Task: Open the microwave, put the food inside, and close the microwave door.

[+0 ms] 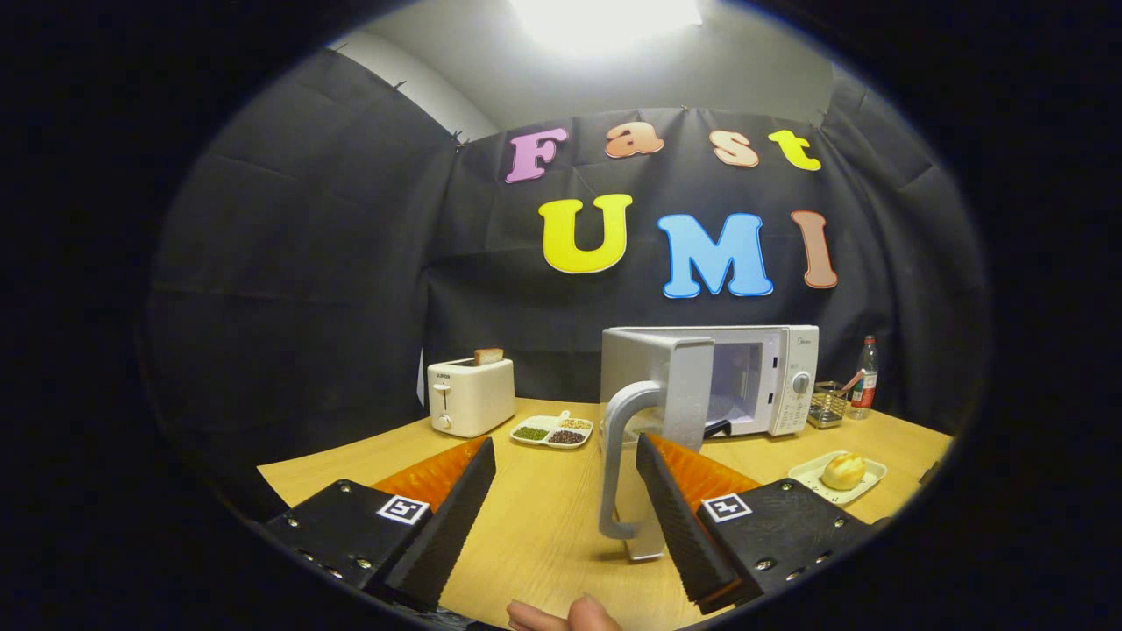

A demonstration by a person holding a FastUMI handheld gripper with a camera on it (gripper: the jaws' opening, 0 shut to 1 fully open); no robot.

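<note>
One big worktop (543,526), light wood, carries everything here. Biggest thing on it is the microwave (771,377), sitting toward the back right edge with its door (657,394) swung wide open so it's nearly edge-on toward the camera. The door's curved handle (614,464) hangs just ahead of the claw, closer to the right finger than the left, and I can't tell whether the finger actually touches it.

Next down in size, the toaster (471,396) is at the back left edge, with a slice of bread (489,356) poking out of the top. Between toaster and microwave door there's a divided dish (552,431) with what looks like beans or grains in its compartments.

Food-wise, a bun (843,471) sits on a small plate (868,482) near the right edge, in front of the microwave, so it's not inside.

Back right corner has a wire basket (827,405) and a bottle (865,377) just beside it.

The claw (561,491) is spread wide, holding nothing, just bare wood between the fingers. A fingertip (578,615) of the person peeks in at the near edge.
</note>
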